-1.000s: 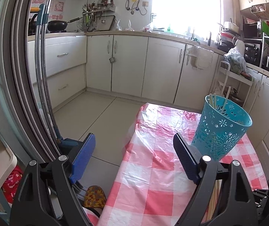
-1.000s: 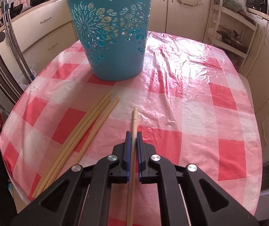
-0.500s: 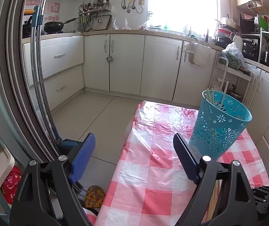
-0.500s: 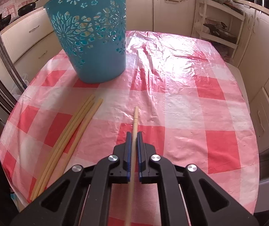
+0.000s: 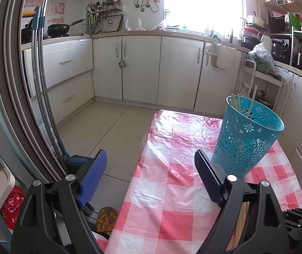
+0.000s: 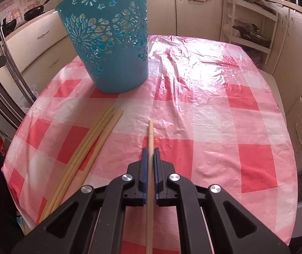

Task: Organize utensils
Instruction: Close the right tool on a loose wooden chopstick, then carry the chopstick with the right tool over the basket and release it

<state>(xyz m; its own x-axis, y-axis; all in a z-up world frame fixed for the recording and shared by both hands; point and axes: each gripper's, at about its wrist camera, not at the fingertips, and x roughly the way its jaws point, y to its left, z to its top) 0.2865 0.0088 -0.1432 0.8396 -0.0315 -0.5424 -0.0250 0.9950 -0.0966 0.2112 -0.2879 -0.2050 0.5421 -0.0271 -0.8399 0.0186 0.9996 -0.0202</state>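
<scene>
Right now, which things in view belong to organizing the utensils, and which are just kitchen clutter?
For the job:
- chopstick clamped in the right gripper
- loose chopsticks on the tablecloth
- blue basket, some chopsticks already inside

Lying about:
- frying pan
- plastic bag on the rack
- mop

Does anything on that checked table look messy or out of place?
Three loose chopsticks lie on the tablecloth near the blue basket, which already holds others. The right tool is shut on a fourth chopstick. Nothing looks spilled or broken.
</scene>
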